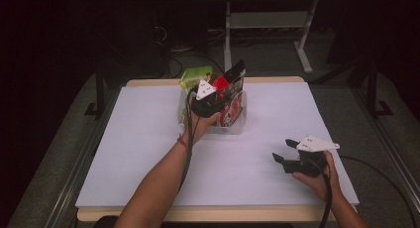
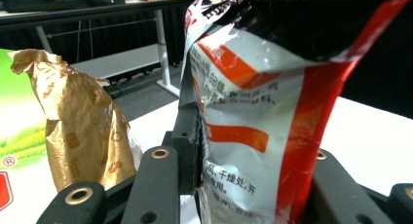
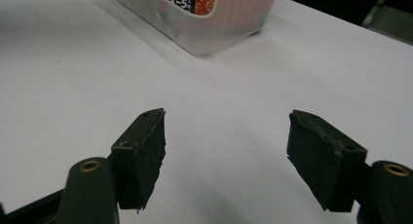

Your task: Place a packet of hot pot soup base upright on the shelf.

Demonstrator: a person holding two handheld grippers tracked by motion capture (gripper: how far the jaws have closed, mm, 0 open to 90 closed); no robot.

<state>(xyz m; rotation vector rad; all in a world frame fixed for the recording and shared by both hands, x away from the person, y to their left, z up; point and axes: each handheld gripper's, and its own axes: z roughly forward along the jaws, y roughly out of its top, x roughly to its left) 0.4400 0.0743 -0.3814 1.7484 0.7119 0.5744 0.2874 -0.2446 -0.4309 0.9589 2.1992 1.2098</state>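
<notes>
Altogether three snack bags (image 2: 253, 136) in one clear tub (image 3: 229, 24), two grippers.

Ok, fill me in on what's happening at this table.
A person is loading snack packets into a clear plastic bin on the white table. The left gripper is at the bin with a red and silver snack bag between its jaws; whether the pads still press on it is unclear. A gold packet stands beside it. The right gripper rests open over bare table, holding nothing.

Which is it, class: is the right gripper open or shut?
Open: the right gripper has its jaws wide apart, bare white table between.
</notes>
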